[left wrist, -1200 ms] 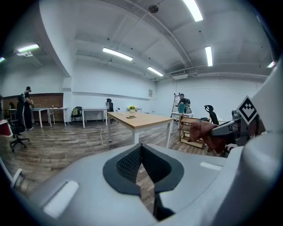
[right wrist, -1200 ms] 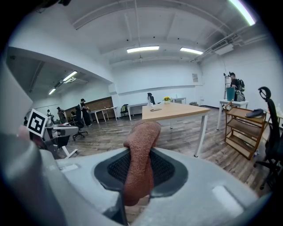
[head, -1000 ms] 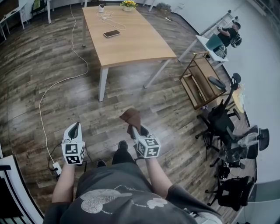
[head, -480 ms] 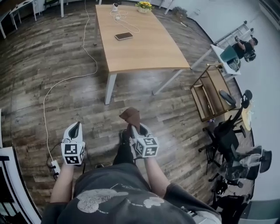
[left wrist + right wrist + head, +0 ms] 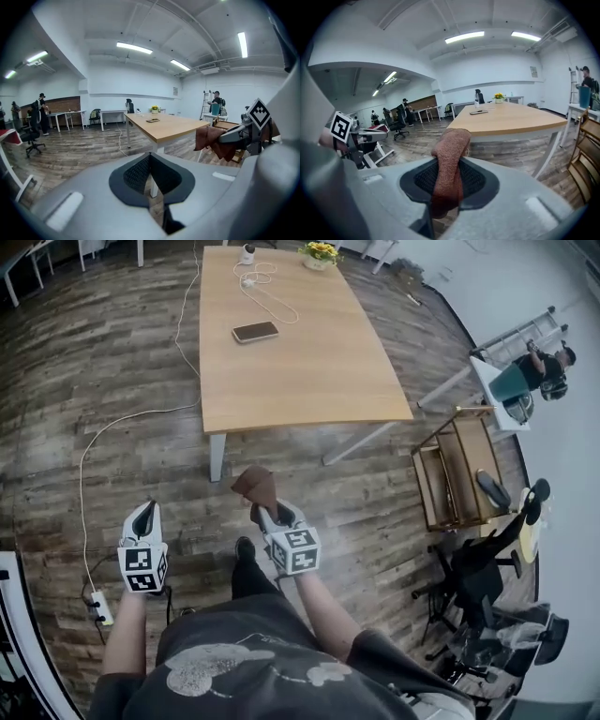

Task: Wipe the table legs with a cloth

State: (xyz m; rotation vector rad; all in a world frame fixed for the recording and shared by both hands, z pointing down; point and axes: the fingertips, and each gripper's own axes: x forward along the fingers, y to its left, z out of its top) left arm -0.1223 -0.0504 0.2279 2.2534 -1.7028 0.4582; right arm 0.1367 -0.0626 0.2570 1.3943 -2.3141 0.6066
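Wood-plank floor (image 5: 112, 427) fills the rm. Big wooden table (image 5: 300, 362) stands far-centre. Its two near legs show: white near-left leg (image 5: 217, 457) upright, near-right leg (image 5: 356, 443) slanted. An open wooden shelf unit (image 5: 459, 474) is to the table's right, w/ black office chairs (image 5: 469, 577) nearer on that side.

Left gripper (image 5: 143, 519) is near-left over bare floor, well apart from the table. Its jaws meet tip to tip w/ nothing between.

Right gripper (image 5: 267, 514) is near-centre, jaws clamped on a rust-brown cloth (image 5: 255, 487). The cloth bunches up past the tips, just short of the near-left leg and not touching it.

A white cable (image 5: 103, 432) runs from the tabletop across the floor on the left to a power strip (image 5: 98, 607) near the left gripper. On the far half of the tabletop are a phone (image 5: 255, 331) and a yellow flower pot (image 5: 322, 253).
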